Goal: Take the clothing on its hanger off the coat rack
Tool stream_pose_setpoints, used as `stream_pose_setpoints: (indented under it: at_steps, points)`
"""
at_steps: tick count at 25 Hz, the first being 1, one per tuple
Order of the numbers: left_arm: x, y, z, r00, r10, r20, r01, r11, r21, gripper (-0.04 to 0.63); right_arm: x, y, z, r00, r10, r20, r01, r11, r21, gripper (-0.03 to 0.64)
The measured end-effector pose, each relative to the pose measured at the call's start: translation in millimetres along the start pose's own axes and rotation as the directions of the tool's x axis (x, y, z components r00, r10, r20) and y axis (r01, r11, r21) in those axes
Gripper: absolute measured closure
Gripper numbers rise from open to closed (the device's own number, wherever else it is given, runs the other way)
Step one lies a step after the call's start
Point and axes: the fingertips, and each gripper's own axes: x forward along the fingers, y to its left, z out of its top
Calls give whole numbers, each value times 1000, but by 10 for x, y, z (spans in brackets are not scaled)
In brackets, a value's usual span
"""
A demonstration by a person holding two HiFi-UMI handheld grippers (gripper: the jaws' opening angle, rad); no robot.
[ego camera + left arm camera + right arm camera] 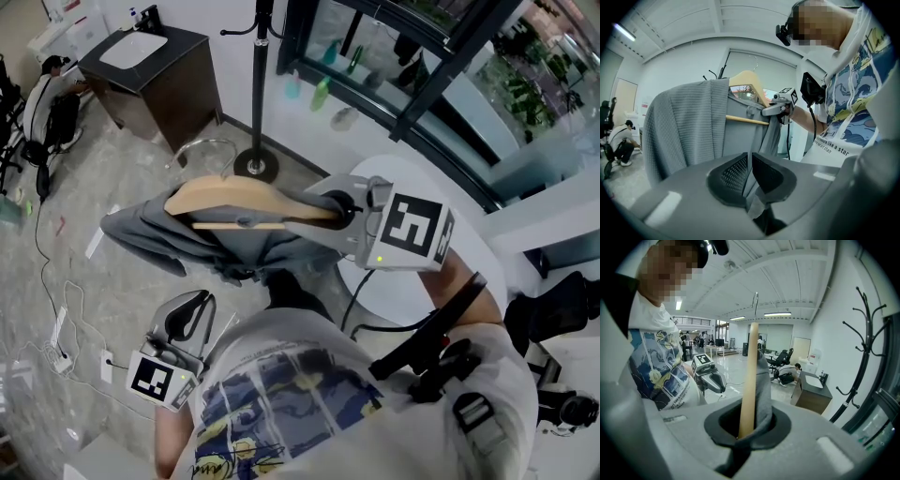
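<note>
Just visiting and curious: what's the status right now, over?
Right gripper shut on hanger. Left gripper shut on clothing. Hanger with clothing off the rack, held in the air. Nothing in the way.

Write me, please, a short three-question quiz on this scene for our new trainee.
1. Multiple choice: what does the right gripper clamp? A) a bottle B) one end of the wooden hanger, with grey cloth over it C) nothing
2. True or false: the hanger's hook hangs free in the air, clear of the coat rack.
3. Short answer: what do the jaws of the left gripper pinch?

Key
1. B.
2. True: the rack stands apart, beyond the hanger.
3. A fold of the grey garment that hangs on the hanger.
</note>
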Motion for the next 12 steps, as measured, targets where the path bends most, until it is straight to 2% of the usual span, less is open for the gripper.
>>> stream_pose_setpoints:
  at_steps: [12]
  points:
    - [76,-36,13,1000,-18,-9,18,1000,9,561,-58,-17,-66,1000,-14,-9,14,1000,-3,611]
